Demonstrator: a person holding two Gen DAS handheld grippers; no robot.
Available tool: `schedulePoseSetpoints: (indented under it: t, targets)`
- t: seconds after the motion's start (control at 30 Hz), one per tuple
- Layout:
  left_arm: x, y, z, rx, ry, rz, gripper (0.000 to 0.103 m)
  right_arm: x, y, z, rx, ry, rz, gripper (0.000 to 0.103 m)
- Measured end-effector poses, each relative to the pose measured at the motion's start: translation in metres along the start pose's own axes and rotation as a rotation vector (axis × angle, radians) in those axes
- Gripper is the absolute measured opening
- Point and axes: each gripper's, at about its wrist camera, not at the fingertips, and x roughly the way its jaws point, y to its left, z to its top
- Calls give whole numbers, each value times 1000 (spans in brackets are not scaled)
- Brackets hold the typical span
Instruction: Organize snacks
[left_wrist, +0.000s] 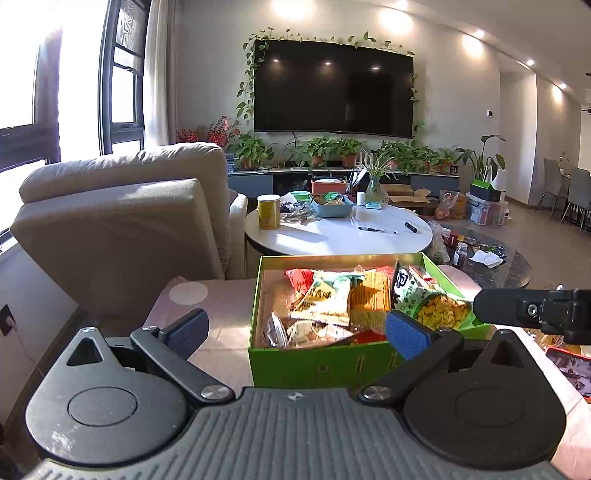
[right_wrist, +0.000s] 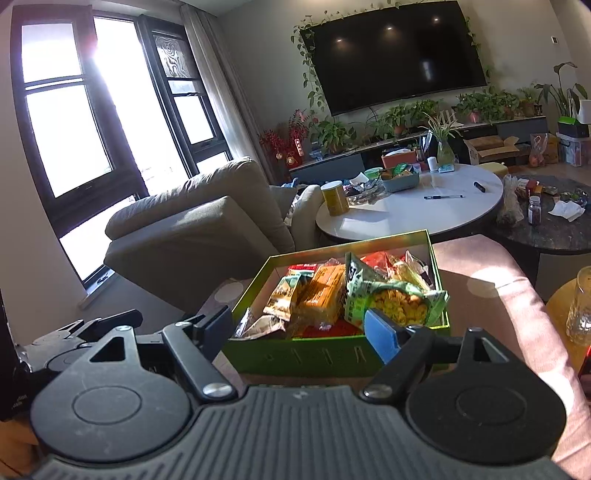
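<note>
Left gripper (left_wrist: 295, 334) fingers spread wide, holding nothing; left pad (left_wrist: 188, 330) over bare pink desk (left_wrist: 221, 317), right pad over the green box (left_wrist: 314, 363) near front corner. Box sits on the pink desk, open top, packed with snack packets (left_wrist: 325, 302); green-and-yellow bag (left_wrist: 432, 306) leans over its right wall. Right gripper (right_wrist: 303, 332) fingers also wide apart, empty, straddling the box's near wall. Free pink surface right of box. Glass (right_wrist: 581, 306) at the far right edge.
</note>
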Motion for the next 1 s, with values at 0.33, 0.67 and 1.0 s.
schedulePoseSetpoints:
  t: [0.33,0.67,1.0]
  targets:
    - [-22,2,-16,-14,10,34,103,-18,11,-16,-13,7,-15,65]
    - [-42,3,-29,-7,12,33,103,-26,22,-29,-24,13,-29,65]
    - [-46,3,-32,-2,19,34,103,-30,26,-33,-33,11,-39,65]
